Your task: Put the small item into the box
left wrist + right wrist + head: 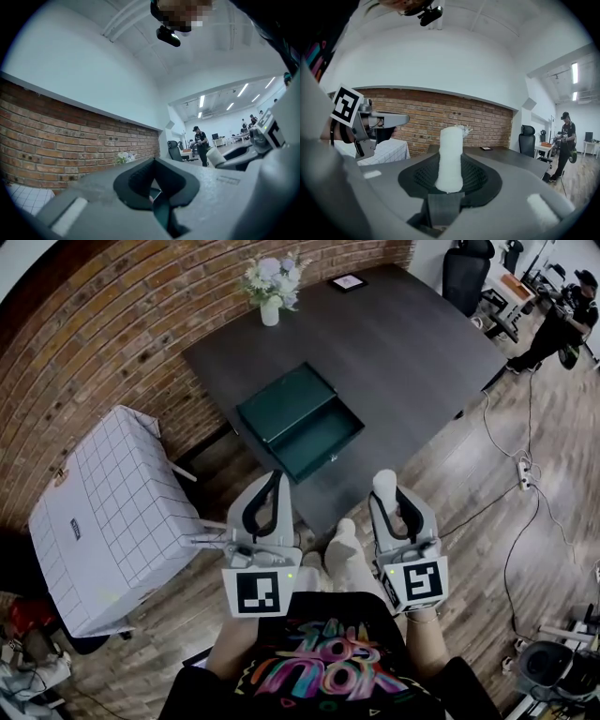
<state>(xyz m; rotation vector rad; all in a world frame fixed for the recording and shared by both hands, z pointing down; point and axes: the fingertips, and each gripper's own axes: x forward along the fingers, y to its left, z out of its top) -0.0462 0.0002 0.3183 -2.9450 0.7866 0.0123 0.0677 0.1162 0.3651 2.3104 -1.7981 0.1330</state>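
Pick-up done: right gripper [385, 486] is clamped on the white small item [450, 154], lower centre of head view, apart from the open green box [281, 401] on the desk [394, 343], mid-frame. Left gripper [275, 476] has jaws together, empty. Left to do: carry over and release.

A white vase of pale flowers [270, 298] stands at the far end of the dark grey surface [422, 343], near the red brick wall [112, 343]. A small black picture frame [348, 281] lies close by. A white checked cloth [112, 512] covers something beside the surface. A white power strip [524, 472] lies on the wooden floor [469, 559].
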